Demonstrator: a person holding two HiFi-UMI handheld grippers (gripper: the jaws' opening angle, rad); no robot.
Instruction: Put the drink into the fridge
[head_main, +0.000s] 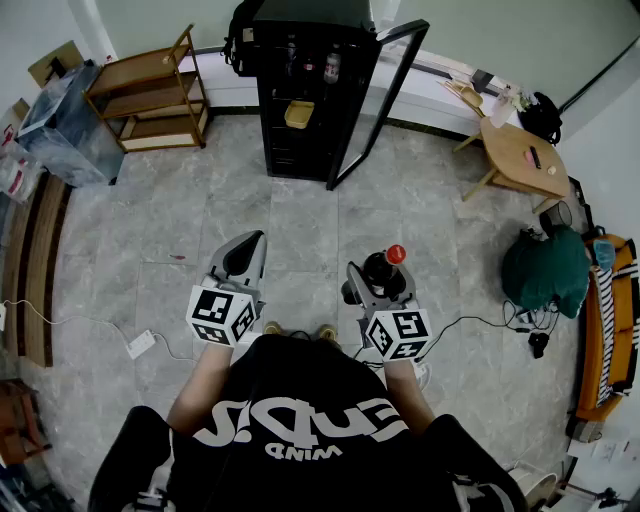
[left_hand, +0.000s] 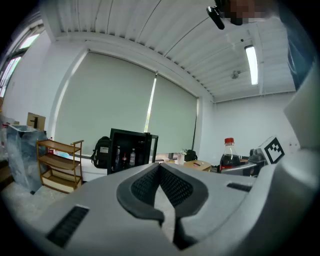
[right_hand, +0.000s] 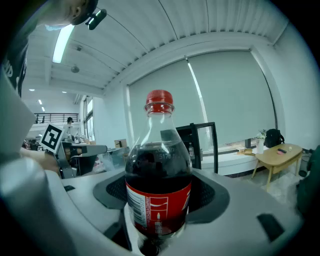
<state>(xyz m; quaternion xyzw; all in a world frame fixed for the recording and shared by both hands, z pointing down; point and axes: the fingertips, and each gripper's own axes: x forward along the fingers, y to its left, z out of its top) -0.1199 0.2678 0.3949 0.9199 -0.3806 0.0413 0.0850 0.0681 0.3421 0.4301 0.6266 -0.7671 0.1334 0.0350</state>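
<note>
A cola bottle (head_main: 380, 268) with a red cap stands upright between the jaws of my right gripper (head_main: 376, 282), which is shut on its lower body. In the right gripper view the bottle (right_hand: 159, 185) fills the middle, with the pads pressing on both sides. My left gripper (head_main: 249, 245) is level with it on the left, shut with nothing in it; its tips (left_hand: 160, 167) meet. The black fridge (head_main: 305, 95) stands far ahead across the floor with its glass door (head_main: 385, 100) swung open. Some bottles show on its shelves (left_hand: 125, 157).
A wooden shelf rack (head_main: 150, 90) and a plastic-covered box (head_main: 60, 125) stand left of the fridge. To its right are a small wooden table (head_main: 520, 150) and a green bag (head_main: 545, 265). A power strip (head_main: 140, 343) and cables lie on the tiled floor.
</note>
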